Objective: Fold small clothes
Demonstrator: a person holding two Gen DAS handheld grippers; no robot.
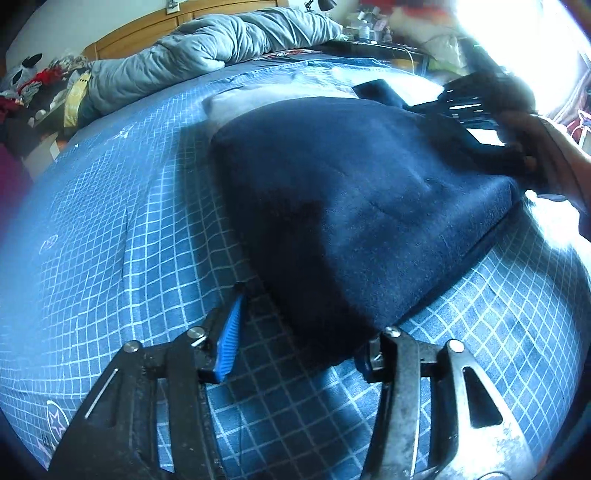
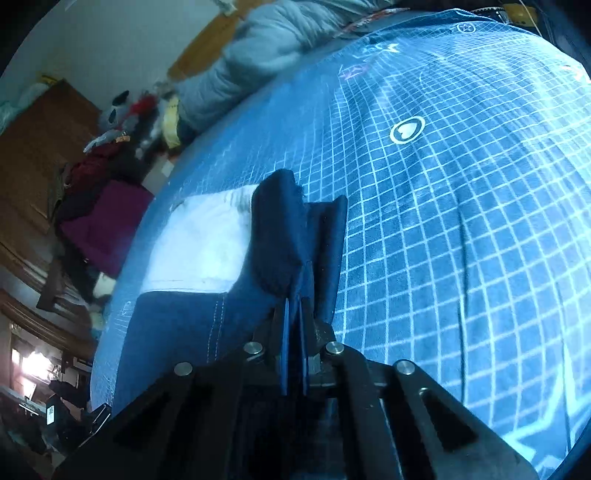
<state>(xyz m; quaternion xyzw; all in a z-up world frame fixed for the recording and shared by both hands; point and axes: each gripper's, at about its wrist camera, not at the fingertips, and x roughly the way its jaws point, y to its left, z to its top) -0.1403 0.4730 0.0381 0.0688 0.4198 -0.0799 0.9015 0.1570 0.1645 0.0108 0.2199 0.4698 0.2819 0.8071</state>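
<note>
I see a blue grid sheet (image 1: pixel 110 229), grey duvet (image 1: pixel 207 48) upper left, one navy garment (image 1: pixel 351 206) at centre, my left gripper (image 1: pixel 299 332) spread astride its near corner, my right gripper (image 2: pixel 295 314) pinching a navy fold, one white cloth (image 2: pixel 199 243) left.

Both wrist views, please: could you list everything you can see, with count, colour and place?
navy garment: one, dark blue, on the bed, one edge raised
white garment: one, white, flat beside the navy one
bedsheet: one, blue with white grid, covering the bed
duvet: one, grey-blue, bunched at the bed's far end
soft toys: several, mixed colours, beside the bed
headboard: one, wooden, behind the duvet
left gripper: one, black with blue pads, open around the navy garment's near corner
right gripper: one, black, shut on a fold of the navy garment
</note>
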